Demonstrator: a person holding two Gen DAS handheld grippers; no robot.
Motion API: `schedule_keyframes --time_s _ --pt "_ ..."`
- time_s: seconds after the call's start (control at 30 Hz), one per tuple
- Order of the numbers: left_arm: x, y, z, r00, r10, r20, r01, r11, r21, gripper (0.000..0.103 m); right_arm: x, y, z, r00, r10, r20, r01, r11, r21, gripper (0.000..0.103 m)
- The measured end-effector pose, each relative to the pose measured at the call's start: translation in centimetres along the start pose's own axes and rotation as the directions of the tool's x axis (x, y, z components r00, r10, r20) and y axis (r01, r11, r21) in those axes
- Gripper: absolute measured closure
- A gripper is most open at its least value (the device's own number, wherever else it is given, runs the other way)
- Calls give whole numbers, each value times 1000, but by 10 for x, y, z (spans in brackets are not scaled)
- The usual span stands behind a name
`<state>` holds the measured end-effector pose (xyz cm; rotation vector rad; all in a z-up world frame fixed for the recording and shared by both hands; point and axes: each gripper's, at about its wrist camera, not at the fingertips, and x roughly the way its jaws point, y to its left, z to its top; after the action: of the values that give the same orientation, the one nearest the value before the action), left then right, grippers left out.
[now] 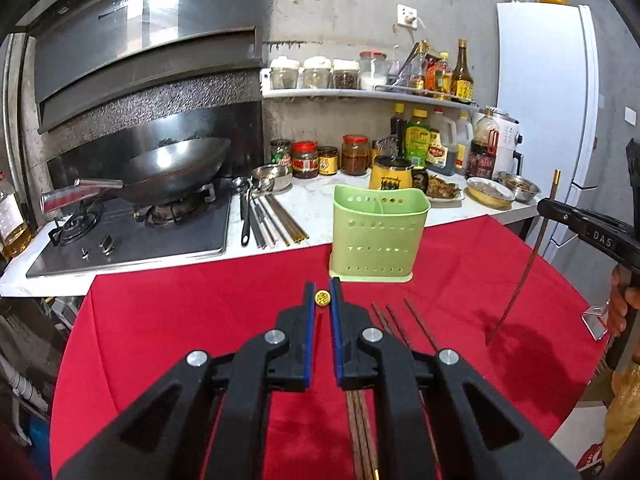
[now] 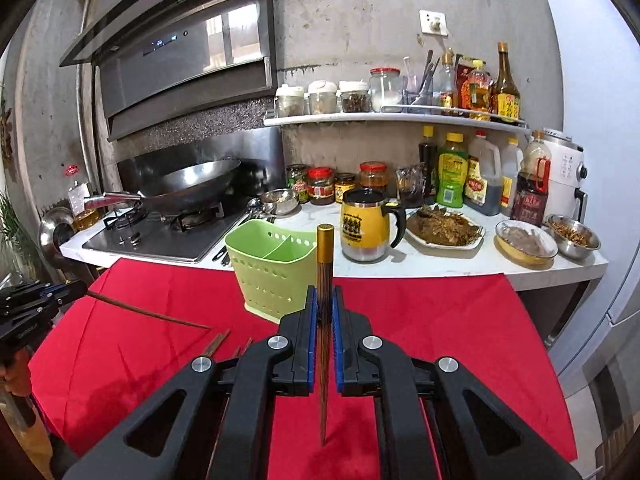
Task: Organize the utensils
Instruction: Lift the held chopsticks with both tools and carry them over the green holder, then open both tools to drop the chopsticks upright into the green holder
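Observation:
A green perforated utensil holder (image 1: 378, 234) with two compartments stands on the red cloth (image 1: 200, 320) by the counter edge; it also shows in the right wrist view (image 2: 272, 276). My left gripper (image 1: 322, 296) is shut on a brown chopstick whose gold end cap (image 1: 322, 298) faces the camera; its shaft (image 2: 148, 312) points toward the holder in the right wrist view. My right gripper (image 2: 324, 300) is shut on another gold-capped chopstick (image 2: 324, 272), held upright above the cloth. Several loose chopsticks (image 1: 400, 324) lie on the cloth.
Metal chopsticks and spoons (image 1: 268, 216) lie on the white counter beside the stove (image 1: 132, 232) with a wok (image 1: 176, 168). A yellow mug (image 2: 366, 226), food plates and bowls (image 2: 524, 240), jars and sauce bottles line the counter. A white fridge (image 1: 548, 100) stands at the right.

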<state>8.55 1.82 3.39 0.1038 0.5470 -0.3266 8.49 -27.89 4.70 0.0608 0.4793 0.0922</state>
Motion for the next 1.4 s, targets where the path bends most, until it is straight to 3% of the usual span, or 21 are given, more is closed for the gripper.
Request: schedule_keyframes --time_s 0.13,0.4,0.63,0.73,0.8,0.93,1.17,1.2,1.27,1.3,1.33,1.4 --pt "-17 -2 12 998 -5 70 5 1000 2 96 -12 2 13 998 -18 67 19 1000 -15 96" --pt "-23 -3 42 993 -12 114 12 1000 -5 96 -10 9 42 990 -11 142 17 999 -41 96" --pt "-37 -16 112 962 -50 270 48 999 15 96 -22 28 107 931 6 366 25 996 -81 96" --pt "-21 -32 131 959 -66 276 58 998 37 96 -9 34 128 912 17 410 22 996 -92 96" --pt "2 -37 139 965 -73 250 62 997 50 96 8 35 133 914 31 405 6 996 -90 96" --pt "57 -42 140 984 -84 160 77 996 50 96 53 33 128 937 58 344 -32 996 -81 96" --pt "117 -34 118 994 -103 32 102 994 28 96 118 18 91 978 75 194 -66 997 -48 95" --pt "122 -34 115 994 -104 18 104 994 28 96 120 19 88 980 74 184 -66 997 -51 93" --pt "124 -34 111 996 -89 9 88 996 31 96 120 20 83 983 59 172 -48 997 -67 73" --pt "122 -33 111 997 -77 11 77 997 30 96 116 20 82 982 54 179 -42 997 -71 54" --pt "118 -32 112 997 -76 16 76 997 28 94 108 20 81 981 54 188 -40 996 -77 48" --pt "100 -29 114 995 -80 51 79 997 17 85 94 18 80 980 52 193 -39 996 -74 47"
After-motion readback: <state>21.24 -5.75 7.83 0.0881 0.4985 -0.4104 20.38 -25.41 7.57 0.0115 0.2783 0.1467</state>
